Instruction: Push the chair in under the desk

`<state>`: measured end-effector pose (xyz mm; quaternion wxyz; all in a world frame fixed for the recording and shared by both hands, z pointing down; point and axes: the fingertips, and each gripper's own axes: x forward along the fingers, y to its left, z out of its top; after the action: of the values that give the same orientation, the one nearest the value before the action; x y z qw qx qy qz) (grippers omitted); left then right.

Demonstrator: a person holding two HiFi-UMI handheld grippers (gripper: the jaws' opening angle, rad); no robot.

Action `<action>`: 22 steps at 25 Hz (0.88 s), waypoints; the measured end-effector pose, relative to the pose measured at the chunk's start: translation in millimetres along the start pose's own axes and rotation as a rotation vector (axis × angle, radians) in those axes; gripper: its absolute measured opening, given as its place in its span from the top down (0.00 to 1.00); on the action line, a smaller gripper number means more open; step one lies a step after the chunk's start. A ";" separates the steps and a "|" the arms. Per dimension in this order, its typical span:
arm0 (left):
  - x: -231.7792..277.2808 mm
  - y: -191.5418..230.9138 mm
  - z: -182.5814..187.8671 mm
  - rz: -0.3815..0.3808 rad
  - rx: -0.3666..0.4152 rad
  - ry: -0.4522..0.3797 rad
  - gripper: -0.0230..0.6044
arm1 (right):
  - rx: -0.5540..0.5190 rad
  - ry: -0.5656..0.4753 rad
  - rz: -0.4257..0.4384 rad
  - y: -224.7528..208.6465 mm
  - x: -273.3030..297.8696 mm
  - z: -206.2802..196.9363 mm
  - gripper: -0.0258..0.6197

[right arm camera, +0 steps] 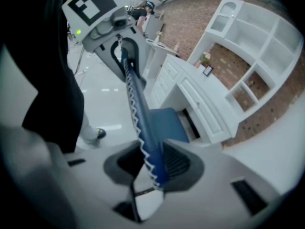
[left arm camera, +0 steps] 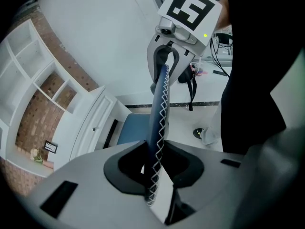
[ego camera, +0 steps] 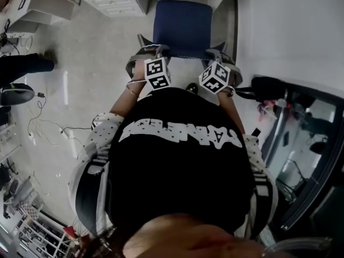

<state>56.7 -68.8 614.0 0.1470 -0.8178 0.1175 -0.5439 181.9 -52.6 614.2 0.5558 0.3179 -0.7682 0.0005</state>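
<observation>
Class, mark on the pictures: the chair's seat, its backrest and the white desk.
seat point(ego camera: 183, 26), head view, middle of the blue cushion.
backrest point(left arm camera: 158, 111), left gripper view, its stitched blue edge.
desk point(right arm camera: 200, 104), right gripper view, a white drawer front.

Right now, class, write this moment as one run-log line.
left tool, right tool: shut on chair back | seat: not yet under desk

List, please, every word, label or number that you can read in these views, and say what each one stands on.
Black shirt: large white block letters, foreshortened and seen from above; not reliably readable.
Marker cubes: black-and-white square patterns only, no words or numbers.
Small framed card: too small to read.
No other text shows in any view.
</observation>
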 end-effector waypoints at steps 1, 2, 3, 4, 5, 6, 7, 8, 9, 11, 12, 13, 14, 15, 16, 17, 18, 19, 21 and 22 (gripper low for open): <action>1.0 1.0 1.2 0.003 -0.004 0.003 0.78 | -0.004 -0.003 -0.001 -2.0 0.7 -1.0 0.76; 2.3 2.2 2.5 0.006 -0.007 0.006 0.78 | -0.009 -0.006 0.001 -4.1 1.6 -2.3 0.76; 3.6 3.4 4.0 0.009 -0.011 0.010 0.78 | -0.014 -0.008 0.003 -6.4 2.6 -3.6 0.76; 4.9 4.6 5.5 0.012 -0.014 0.014 0.78 | -0.021 -0.010 0.005 -8.9 3.4 -4.9 0.76; 6.1 5.8 6.9 0.015 -0.018 0.018 0.78 | -0.029 -0.014 0.007 -11.6 3.8 -5.7 0.77; 7.1 7.3 8.1 0.018 -0.023 0.023 0.78 | -0.036 -0.019 0.009 -14.1 4.0 -5.7 0.77; 8.0 9.0 9.1 0.022 -0.028 0.028 0.78 | -0.040 -0.024 0.011 -16.3 4.4 -5.4 0.77; 9.0 11.0 9.8 0.027 -0.032 0.033 0.78 | -0.044 -0.028 0.012 -18.5 5.3 -5.1 0.77; 10.2 12.8 9.8 0.033 -0.037 0.039 0.78 | -0.049 -0.034 0.012 -20.4 6.9 -5.0 0.77; 13.9 15.8 7.8 0.046 -0.043 0.055 0.78 | -0.063 -0.048 0.014 -22.2 11.8 -4.6 0.77; 16.0 17.3 6.4 0.052 -0.045 0.063 0.78 | -0.069 -0.055 0.017 -22.8 14.4 -4.1 0.77; 17.9 19.3 5.3 0.057 -0.047 0.071 0.78 | -0.074 -0.062 0.017 -24.1 16.6 -3.5 0.77; 19.4 21.9 4.8 0.063 -0.050 0.077 0.78 | -0.078 -0.066 0.016 -26.4 18.2 -2.9 0.77; 20.6 24.9 5.0 0.068 -0.053 0.082 0.78 | -0.083 -0.068 0.012 -29.5 19.3 -2.5 0.77; 21.5 28.0 5.7 0.073 -0.057 0.086 0.78 | -0.088 -0.070 0.010 -32.8 20.2 -2.3 0.77; 22.5 30.8 6.6 0.077 -0.062 0.090 0.78 | -0.092 -0.072 0.011 -35.8 21.1 -2.0 0.77; 23.4 33.3 7.5 0.080 -0.066 0.093 0.78 | -0.096 -0.075 0.016 -38.3 22.1 -1.8 0.77; 24.2 35.3 8.0 0.082 -0.071 0.097 0.78 | -0.100 -0.078 0.020 -40.5 23.0 -1.6 0.77; 25.1 38.1 7.7 0.085 -0.082 0.105 0.78 | -0.107 -0.086 0.030 -43.4 24.3 -0.3 0.77; 25.2 39.0 6.8 0.088 -0.087 0.109 0.78 | -0.110 -0.091 0.033 -44.0 24.9 0.8 0.77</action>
<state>71.3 -113.1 618.7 0.1286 -0.7867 0.1845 -0.5749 198.2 -100.2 619.6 0.5368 0.2738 -0.7967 -0.0471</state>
